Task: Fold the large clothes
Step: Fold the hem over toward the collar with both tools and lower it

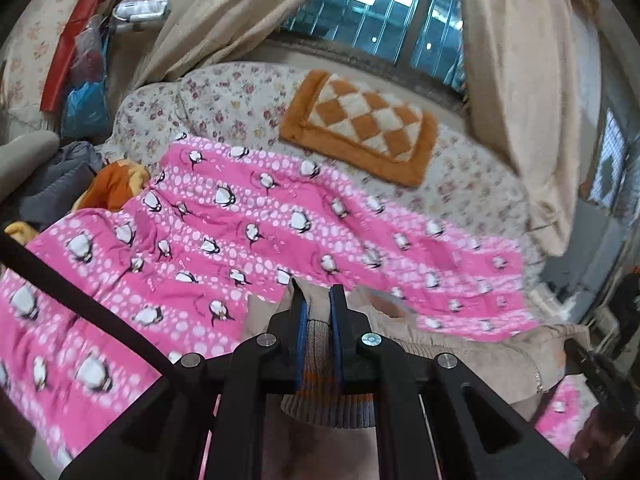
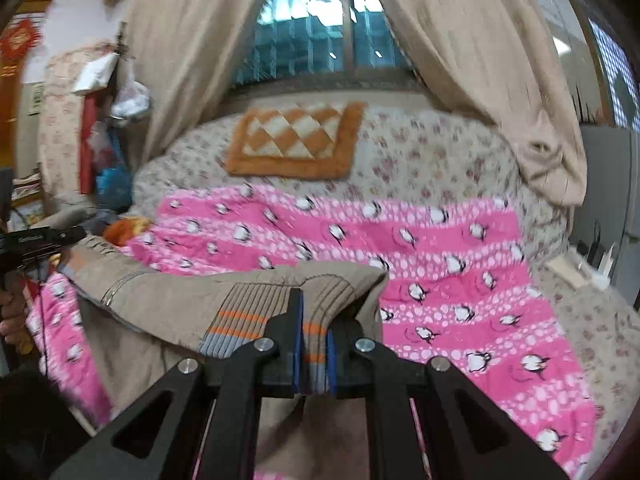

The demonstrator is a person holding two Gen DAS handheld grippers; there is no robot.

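Observation:
A beige jacket (image 2: 168, 300) with a zip and a ribbed hem striped grey and orange hangs stretched between my two grippers above the bed. My left gripper (image 1: 318, 296) is shut on the ribbed hem (image 1: 320, 360) at one end; the jacket (image 1: 460, 356) runs off to the right of it. My right gripper (image 2: 314, 300) is shut on the ribbed hem (image 2: 236, 320) at the other end. The left gripper (image 2: 40, 240) shows small at the left edge of the right wrist view, held by a hand (image 2: 12, 312). Below lies a pink penguin-print blanket (image 1: 240, 220).
The bed has a floral cover (image 1: 224, 100) and an orange-and-cream chequered cushion (image 1: 360, 124) at its far side. Beige curtains (image 2: 480, 60) frame a window (image 1: 380, 12). Bags and clothes (image 1: 80, 100) pile at the left. A dark strap (image 1: 80, 300) crosses the left wrist view.

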